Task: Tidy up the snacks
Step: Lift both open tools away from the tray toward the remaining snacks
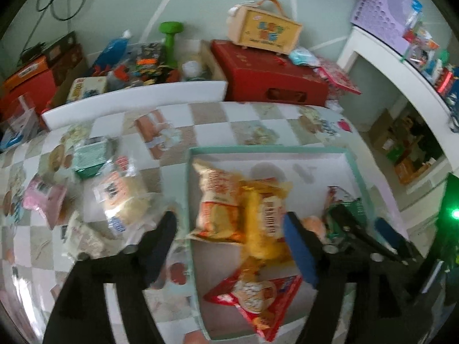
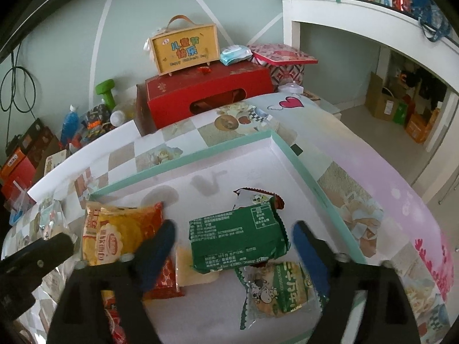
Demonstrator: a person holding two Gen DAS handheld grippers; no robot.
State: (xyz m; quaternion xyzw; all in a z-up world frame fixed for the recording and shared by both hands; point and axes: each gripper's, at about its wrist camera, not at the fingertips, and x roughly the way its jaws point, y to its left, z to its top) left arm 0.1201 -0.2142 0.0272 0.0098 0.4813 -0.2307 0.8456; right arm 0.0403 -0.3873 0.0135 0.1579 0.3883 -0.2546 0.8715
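A white tray with a teal rim point(image 1: 269, 149) lies on the checked tablecloth. In the left wrist view my left gripper point(image 1: 231, 226) stands open over the tray's left edge, with a yellow snack pack point(image 1: 264, 220) and an orange-white pack point(image 1: 218, 200) lying loose between its fingers. A red pack point(image 1: 255, 292) lies nearer. In the right wrist view my right gripper point(image 2: 232, 235) is open, straddling a green snack pack point(image 2: 238, 238) that rests in the tray point(image 2: 200, 157) with the pads apart from it. A green-and-clear pack point(image 2: 284, 286) lies below it.
Left of the tray, a round bread pack point(image 1: 123, 200), a green pack point(image 1: 91, 157) and a pink pack point(image 1: 46, 200) lie on the cloth. Behind the table stand a red box point(image 1: 269, 77) and a yellow handled box point(image 1: 264, 33). A white shelf point(image 2: 358, 17) rises at right.
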